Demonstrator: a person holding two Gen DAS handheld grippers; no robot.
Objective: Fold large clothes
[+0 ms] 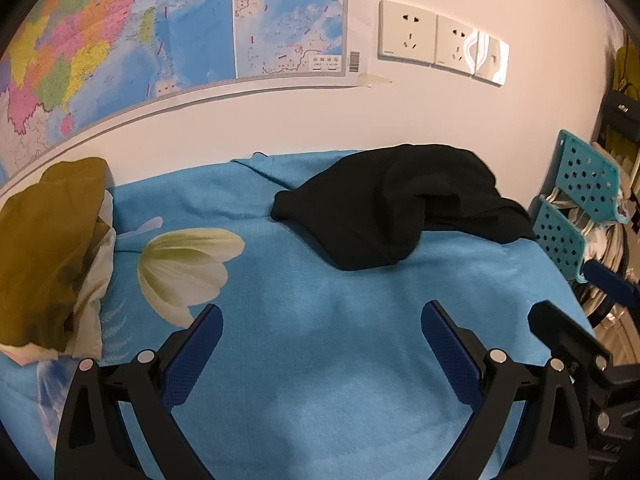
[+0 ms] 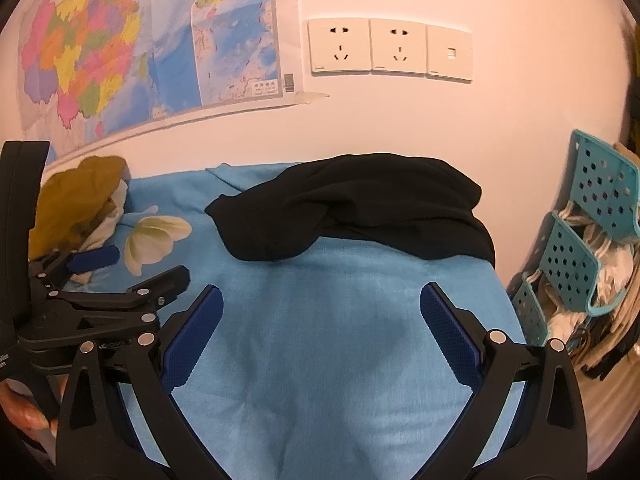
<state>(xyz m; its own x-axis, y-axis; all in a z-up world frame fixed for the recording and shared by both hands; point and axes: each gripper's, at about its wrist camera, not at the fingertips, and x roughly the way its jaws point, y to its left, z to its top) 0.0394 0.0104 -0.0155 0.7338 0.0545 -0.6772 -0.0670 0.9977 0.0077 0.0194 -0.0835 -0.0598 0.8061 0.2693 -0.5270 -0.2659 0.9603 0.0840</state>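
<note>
The black garment (image 1: 400, 204) lies crumpled at the bed's (image 1: 320, 360) far edge, untouched. Left gripper (image 1: 320, 322) and right gripper (image 2: 320, 308) are held spread, empty; a reach forward is called for.

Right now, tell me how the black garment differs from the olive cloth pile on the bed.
The black garment is dark all over; the olive cloth pile is mustard-green with pale cream fabric mixed in. The black garment lies near the back wall toward the teal rack; the olive cloth pile sits at the far left under the map. Both are crumpled, unfolded, on the blue sheet, untouched by either gripper.
</note>
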